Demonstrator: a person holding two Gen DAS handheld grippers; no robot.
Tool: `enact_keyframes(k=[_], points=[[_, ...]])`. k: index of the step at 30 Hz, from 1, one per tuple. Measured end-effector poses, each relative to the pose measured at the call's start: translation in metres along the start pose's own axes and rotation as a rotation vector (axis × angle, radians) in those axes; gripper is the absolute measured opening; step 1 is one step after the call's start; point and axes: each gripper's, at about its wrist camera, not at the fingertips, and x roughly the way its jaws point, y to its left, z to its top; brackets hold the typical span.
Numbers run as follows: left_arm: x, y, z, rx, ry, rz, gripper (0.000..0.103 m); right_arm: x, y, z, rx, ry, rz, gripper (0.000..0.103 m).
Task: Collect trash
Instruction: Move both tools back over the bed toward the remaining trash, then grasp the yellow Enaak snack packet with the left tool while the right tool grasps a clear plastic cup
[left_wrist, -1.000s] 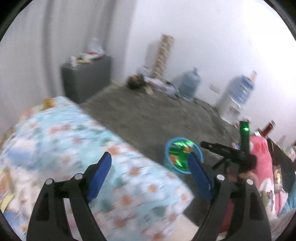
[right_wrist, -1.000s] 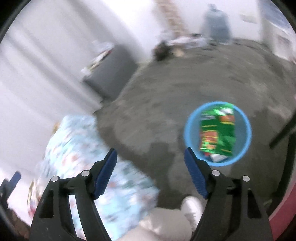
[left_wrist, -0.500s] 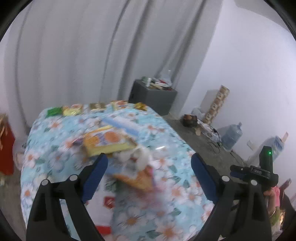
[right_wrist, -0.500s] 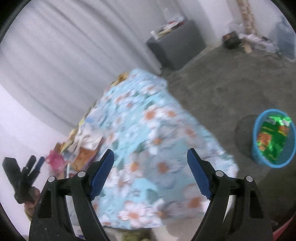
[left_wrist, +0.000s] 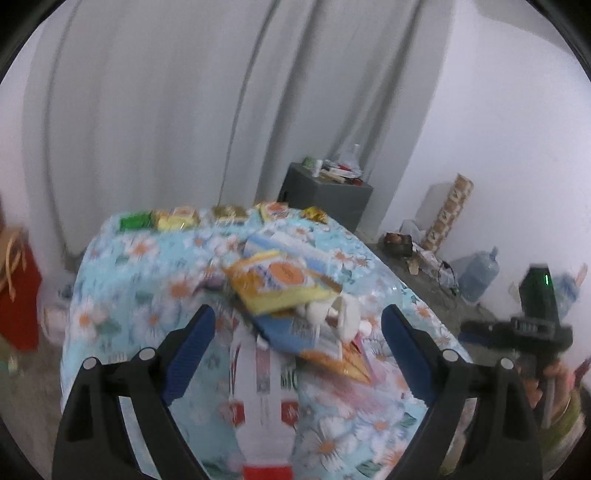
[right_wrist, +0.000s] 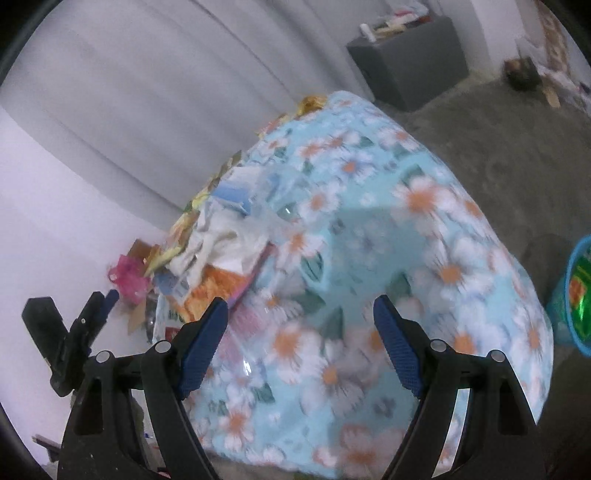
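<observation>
A heap of trash lies on the table with the flowered cloth (left_wrist: 122, 295): a yellow-orange packet (left_wrist: 277, 280), a blue packet (left_wrist: 291, 328), crumpled white paper (left_wrist: 343, 310) and a white wrapper with red marks (left_wrist: 262, 387). My left gripper (left_wrist: 297, 317) is open just short of the heap, with nothing between its fingers. My right gripper (right_wrist: 301, 306) is open over the cloth (right_wrist: 424, 221), and the heap (right_wrist: 221, 236) lies to its left. The blue bin (right_wrist: 559, 314), with a green packet (right_wrist: 581, 291) inside, stands on the floor at the right edge.
A row of small packets (left_wrist: 177, 218) lines the table's far edge. Beyond it, a grey cabinet (left_wrist: 325, 192) stands against the curtain. Water bottles (left_wrist: 480, 273) and clutter sit along the right wall. A red bag (left_wrist: 18, 295) is on the left.
Both views have swung away from the floor and the blue bin to the table. The trash heap now fills the space ahead of the left gripper. Both grippers stay open.
</observation>
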Motion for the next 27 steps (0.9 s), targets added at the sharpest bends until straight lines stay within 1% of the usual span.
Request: enact_keyframes(k=[1, 3, 4, 6, 8, 10, 12, 15, 17, 18, 19, 20, 21, 22, 23, 24, 25, 26, 27], points=[[0.005, -0.004, 0.005, 0.040, 0.003, -0.016, 0.083, 0.007, 0.003, 0.008, -0.010, -0.005, 0.002, 0.077], [0.016, -0.010, 0.010, 0.096, 0.019, -0.043, 0.081, 0.018, 0.011, 0.022, -0.034, -0.013, 0.009, 0.075], [0.023, -0.012, 0.012, 0.120, 0.032, -0.041, 0.078, 0.026, 0.012, 0.029, -0.044, -0.016, -0.002, 0.073], [0.039, -0.016, 0.013, 0.172, 0.072, -0.018, 0.075, 0.042, 0.017, 0.042, -0.063, -0.010, -0.022, 0.072], [0.056, -0.018, 0.010, 0.224, 0.127, 0.002, 0.069, 0.056, 0.019, 0.051, -0.078, -0.002, -0.037, 0.070], [0.070, -0.018, 0.005, 0.260, 0.174, 0.016, 0.068, 0.072, 0.023, 0.059, -0.096, 0.016, -0.050, 0.067], [0.079, -0.015, 0.000, 0.282, 0.201, 0.046, 0.067, 0.083, 0.026, 0.064, -0.113, 0.026, -0.058, 0.066], [0.085, -0.010, -0.004, 0.284, 0.220, 0.060, 0.059, 0.094, 0.031, 0.068, -0.155, 0.024, -0.101, 0.063], [0.087, -0.008, -0.005, 0.287, 0.227, 0.064, 0.051, 0.103, 0.029, 0.071, -0.159, 0.032, -0.112, 0.060], [0.089, -0.007, -0.005, 0.289, 0.232, 0.064, 0.050, 0.106, 0.028, 0.072, -0.160, 0.037, -0.113, 0.057], [0.090, -0.007, -0.005, 0.292, 0.234, 0.064, 0.046, 0.108, 0.027, 0.073, -0.160, 0.042, -0.114, 0.054], [0.091, -0.006, -0.005, 0.297, 0.238, 0.066, 0.042, 0.109, 0.025, 0.074, -0.156, 0.045, -0.106, 0.053], [0.092, -0.006, -0.004, 0.300, 0.239, 0.067, 0.039, 0.109, 0.024, 0.073, -0.152, 0.047, -0.094, 0.050], [0.092, -0.006, -0.004, 0.305, 0.241, 0.067, 0.034, 0.109, 0.024, 0.073, -0.147, 0.049, -0.081, 0.045], [0.092, -0.007, -0.003, 0.308, 0.242, 0.066, 0.032, 0.108, 0.024, 0.073, -0.145, 0.049, -0.073, 0.043], [0.093, -0.007, -0.003, 0.311, 0.241, 0.065, 0.030, 0.106, 0.025, 0.071, -0.146, 0.049, -0.059, 0.038], [0.093, -0.008, -0.002, 0.315, 0.240, 0.065, 0.025, 0.105, 0.025, 0.070, -0.146, 0.051, -0.050, 0.032], [0.093, -0.009, -0.002, 0.319, 0.241, 0.064, 0.021, 0.104, 0.026, 0.070, -0.146, 0.054, -0.039, 0.029], [0.093, -0.009, -0.002, 0.323, 0.241, 0.064, 0.019, 0.103, 0.027, 0.069, -0.145, 0.057, -0.029, 0.024]])
